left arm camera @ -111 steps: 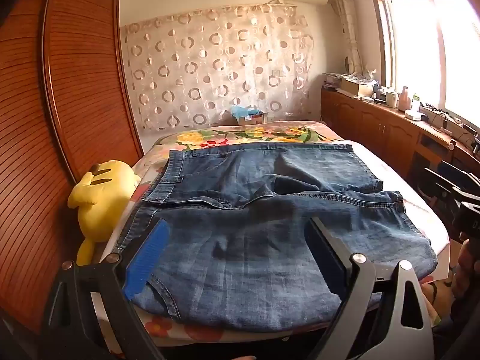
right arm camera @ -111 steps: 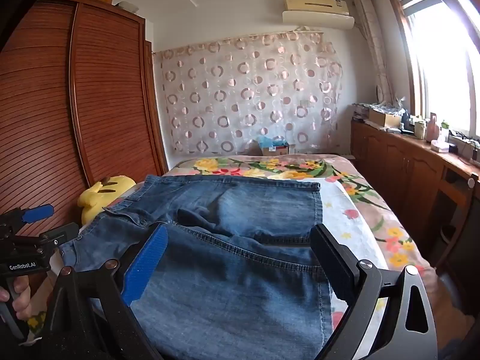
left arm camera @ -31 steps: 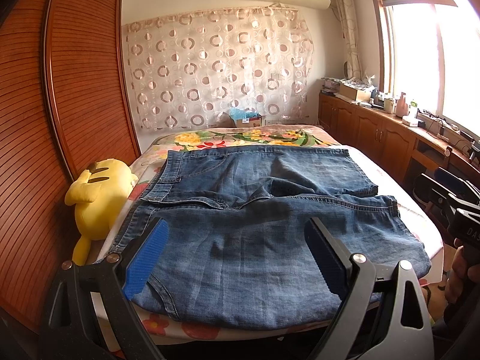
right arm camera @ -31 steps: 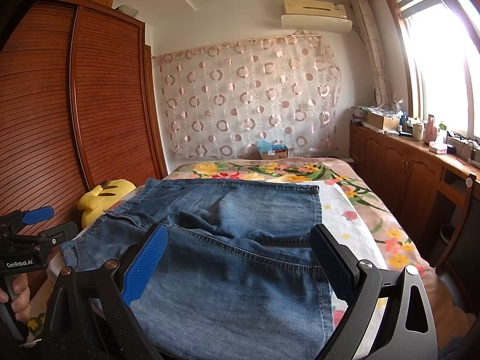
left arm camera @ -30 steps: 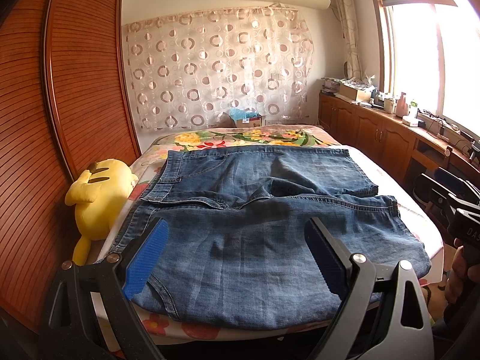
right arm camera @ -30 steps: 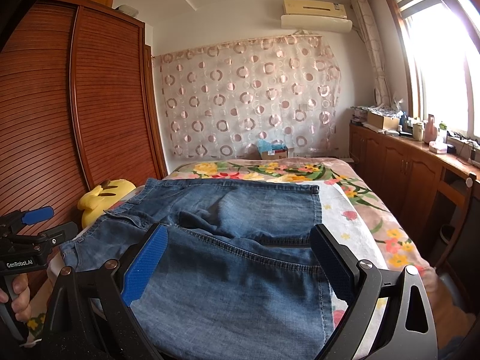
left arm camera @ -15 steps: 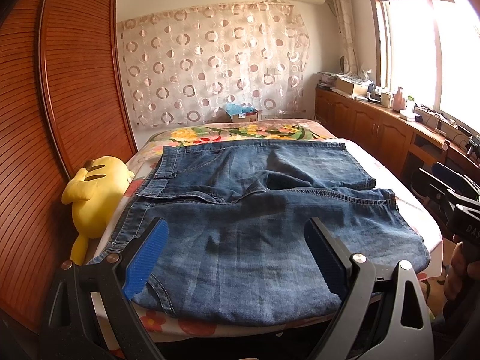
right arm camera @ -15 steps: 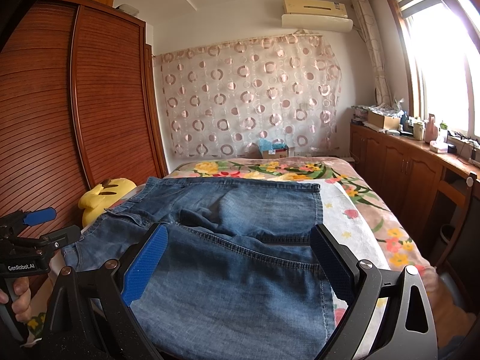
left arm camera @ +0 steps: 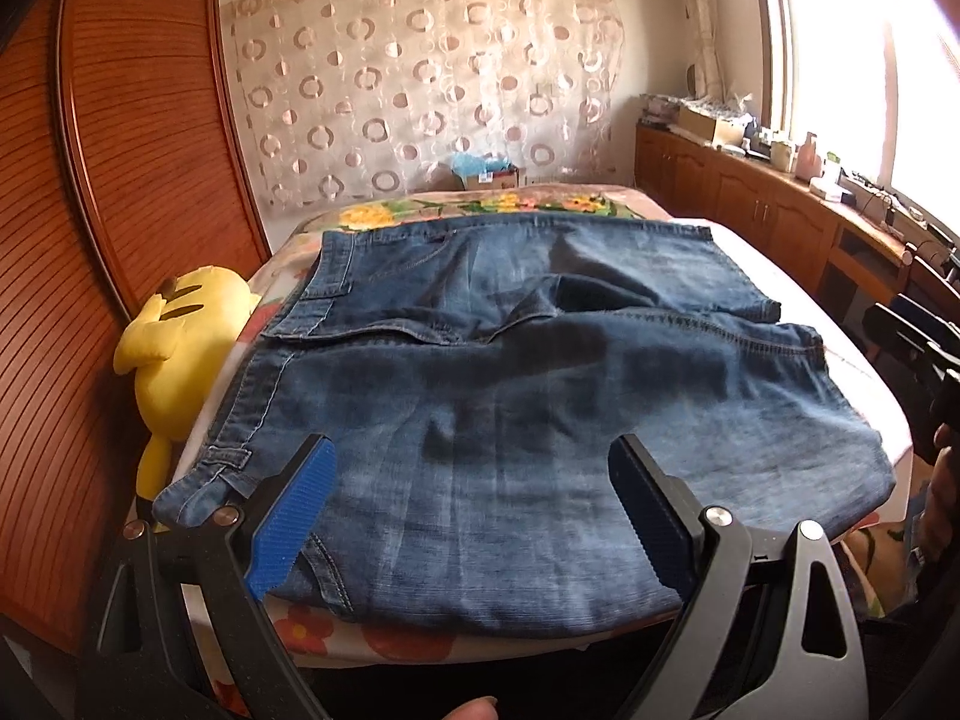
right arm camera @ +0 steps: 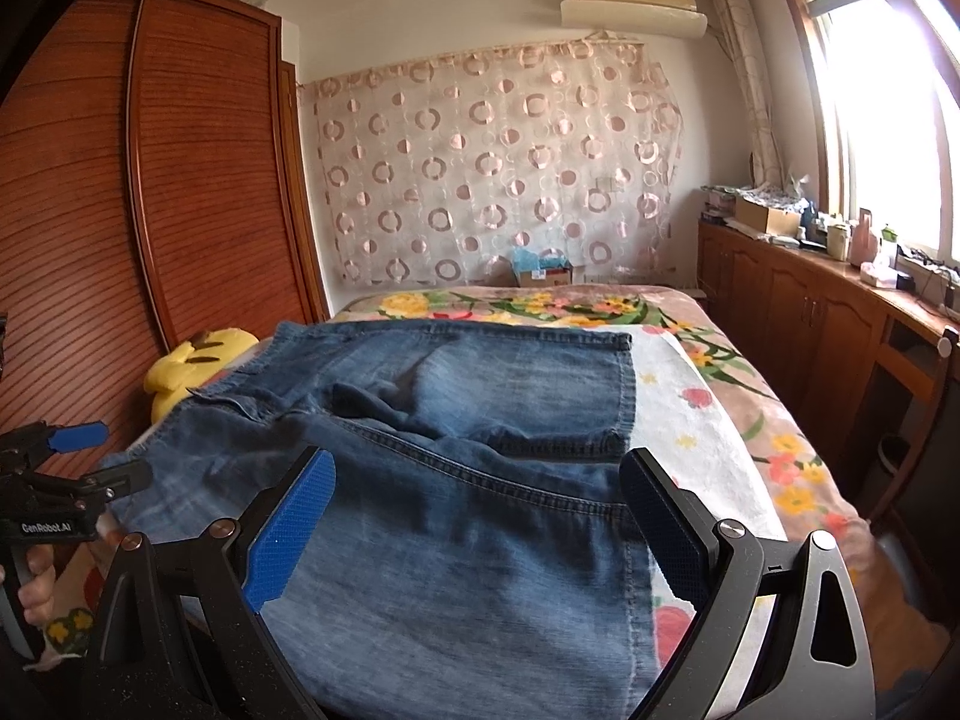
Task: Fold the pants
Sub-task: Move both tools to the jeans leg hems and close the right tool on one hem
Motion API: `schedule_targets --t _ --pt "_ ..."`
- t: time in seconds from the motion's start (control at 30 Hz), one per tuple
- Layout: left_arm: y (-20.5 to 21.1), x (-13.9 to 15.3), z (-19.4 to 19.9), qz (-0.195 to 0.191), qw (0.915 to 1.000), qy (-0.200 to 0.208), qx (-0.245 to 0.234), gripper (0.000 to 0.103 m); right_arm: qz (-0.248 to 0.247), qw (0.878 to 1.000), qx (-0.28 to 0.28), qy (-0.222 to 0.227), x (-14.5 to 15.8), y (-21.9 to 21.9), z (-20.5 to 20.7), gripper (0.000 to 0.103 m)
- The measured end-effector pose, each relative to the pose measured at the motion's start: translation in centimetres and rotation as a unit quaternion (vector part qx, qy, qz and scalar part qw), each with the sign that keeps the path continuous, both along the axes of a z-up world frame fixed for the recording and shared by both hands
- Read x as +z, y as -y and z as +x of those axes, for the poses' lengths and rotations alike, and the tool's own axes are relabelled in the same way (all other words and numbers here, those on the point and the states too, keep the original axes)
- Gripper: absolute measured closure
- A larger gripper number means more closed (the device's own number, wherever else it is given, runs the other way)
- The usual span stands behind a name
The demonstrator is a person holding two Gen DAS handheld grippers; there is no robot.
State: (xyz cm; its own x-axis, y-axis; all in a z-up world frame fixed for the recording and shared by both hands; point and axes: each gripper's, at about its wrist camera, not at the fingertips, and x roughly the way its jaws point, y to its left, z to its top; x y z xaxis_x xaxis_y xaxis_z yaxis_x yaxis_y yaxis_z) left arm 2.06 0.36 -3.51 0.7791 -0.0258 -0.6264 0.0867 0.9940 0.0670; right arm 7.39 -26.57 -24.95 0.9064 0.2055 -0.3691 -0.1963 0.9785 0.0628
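Blue denim pants lie spread flat on the bed, waistband at the left, leg hems at the right; they also show in the right wrist view. My left gripper is open and empty, hovering over the near edge of the pants by the waistband corner. My right gripper is open and empty, above the near leg toward the hem end. The left gripper also shows at the left edge of the right wrist view.
The bed has a flowered blanket. A yellow plush toy lies between bed and wooden wardrobe on the left. Wooden cabinets with clutter run under the window on the right. A box sits at the bed's far end.
The left gripper has moved forward and tilted down, closer to the near edge of the pants. The right gripper has barely moved. Both stay open.
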Motion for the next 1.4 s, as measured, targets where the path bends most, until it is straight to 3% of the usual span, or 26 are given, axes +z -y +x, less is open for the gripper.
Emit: schedule_targets --t 0.4,0.77,1.03,1.23,1.4 --pt "-4.0 -1.7 1.4 -0.017 0.9995 -0.021 0.013 0.010 -0.033 0.998 -0.001 -0.051 -0.6 0.8 0.8 0.007" --pt "-8.1 -3.3 2.4 -0.017 0.9978 -0.041 0.049 0.010 -0.052 0.992 0.006 -0.118 -0.3 2.4 0.0 0.015" --pt "-11.1 -4.7 3.5 -0.035 0.9949 -0.063 0.070 0.010 -0.044 0.986 0.004 -0.163 0.2 4.4 -0.9 0.034" --pt "-14.6 -4.8 3.5 -0.042 0.9921 -0.063 0.100 0.010 -0.046 0.983 0.005 -0.175 0.4 4.7 -1.9 0.041" --pt "-17.6 -5.5 3.4 -0.047 0.9883 -0.063 0.131 0.017 -0.043 0.983 0.006 -0.177 0.9 5.1 -2.7 0.046"
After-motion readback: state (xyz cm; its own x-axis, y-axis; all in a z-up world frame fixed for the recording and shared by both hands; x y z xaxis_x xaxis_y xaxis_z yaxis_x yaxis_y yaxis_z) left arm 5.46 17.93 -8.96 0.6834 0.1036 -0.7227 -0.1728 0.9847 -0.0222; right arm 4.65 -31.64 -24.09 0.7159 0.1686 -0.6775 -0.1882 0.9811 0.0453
